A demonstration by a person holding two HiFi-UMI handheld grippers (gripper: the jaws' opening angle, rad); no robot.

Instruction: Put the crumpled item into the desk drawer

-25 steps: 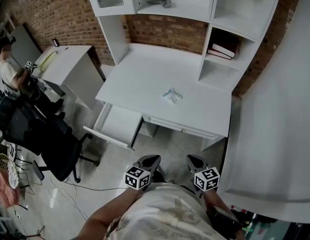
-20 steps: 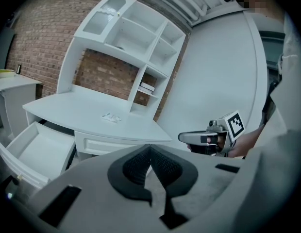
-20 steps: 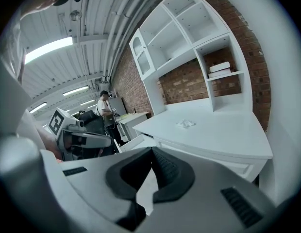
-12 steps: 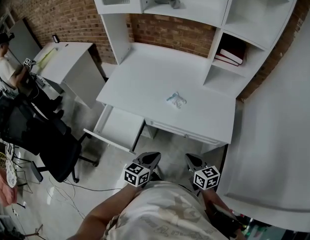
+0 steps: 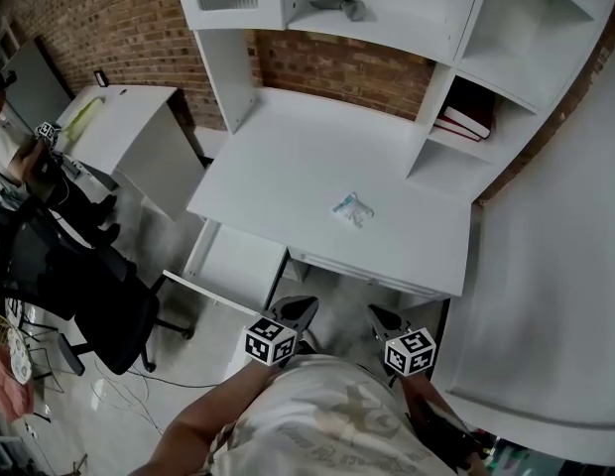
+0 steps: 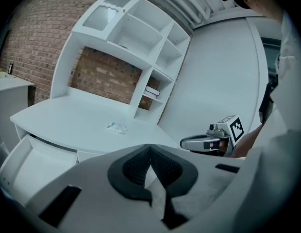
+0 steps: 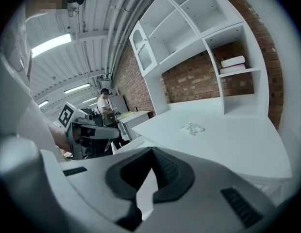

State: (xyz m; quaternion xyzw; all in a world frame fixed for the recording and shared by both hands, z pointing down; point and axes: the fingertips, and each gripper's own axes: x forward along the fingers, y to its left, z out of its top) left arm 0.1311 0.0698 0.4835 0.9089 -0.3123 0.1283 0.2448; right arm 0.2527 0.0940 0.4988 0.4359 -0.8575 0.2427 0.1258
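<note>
The crumpled item [image 5: 353,207], a small pale wad, lies on the white desk [image 5: 288,167] right of its middle. It also shows in the left gripper view [image 6: 116,126] and the right gripper view [image 7: 192,127]. The desk drawer [image 5: 233,266] stands pulled out at the desk's front left, nothing visible inside. My left gripper [image 5: 300,309] and right gripper [image 5: 377,315] hang side by side in front of the desk, short of its front edge. Both are shut with nothing between them, the left gripper [image 6: 150,147] and the right gripper [image 7: 151,152] each with pads meeting.
A white hutch [image 5: 427,28] rises at the desk's back, with books [image 5: 468,117] in a right cubby and a grey thing [image 5: 339,6] on a shelf. A black office chair [image 5: 79,286], a second white desk [image 5: 119,127] and a person [image 5: 10,152] are at left. A white panel [image 5: 546,296] stands at right.
The desk and drawer have drawn nearer to both grippers, which moved forward together toward the desk's front. Both stay shut.
</note>
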